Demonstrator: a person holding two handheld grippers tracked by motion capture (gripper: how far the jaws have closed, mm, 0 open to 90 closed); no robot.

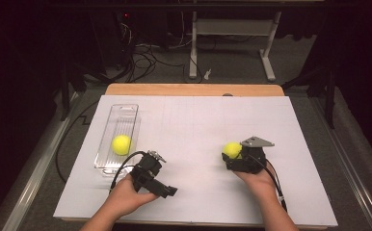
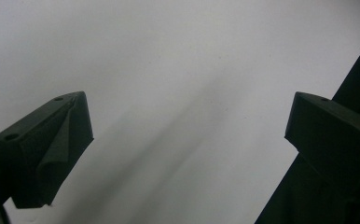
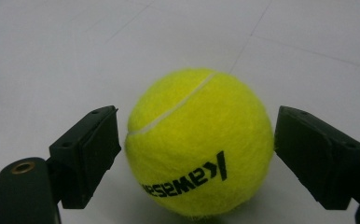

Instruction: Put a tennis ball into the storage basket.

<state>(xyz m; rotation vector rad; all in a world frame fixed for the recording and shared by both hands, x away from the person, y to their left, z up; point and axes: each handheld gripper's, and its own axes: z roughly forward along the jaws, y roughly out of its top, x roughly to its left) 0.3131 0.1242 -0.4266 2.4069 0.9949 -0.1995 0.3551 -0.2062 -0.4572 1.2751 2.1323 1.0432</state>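
Straddling a yellow tennis ball, the right gripper has its jaws apart, one black pad each side of the ball w/ a thin gap at both flanks, so nothing is clamped yet; judged, this is the pose just before a squeeze. The ball sits on the white sheet at frame centre of the right gripper view, black lettering facing the camera and upside down. In the high view the same gripper lies right of centre, ball at its upper-left tip, the person's right hand behind it. Lower centre-left, the left gripper rests low over the sheet, held by the left hand; the left gripper view shows its jaws wide apart w/ bare sheet between, prob. parked while the other side works. Further out, centre-left, a clear plastic tray holds a second ball near its lower end; presumably the tray is the drop-off, approx. half filled.
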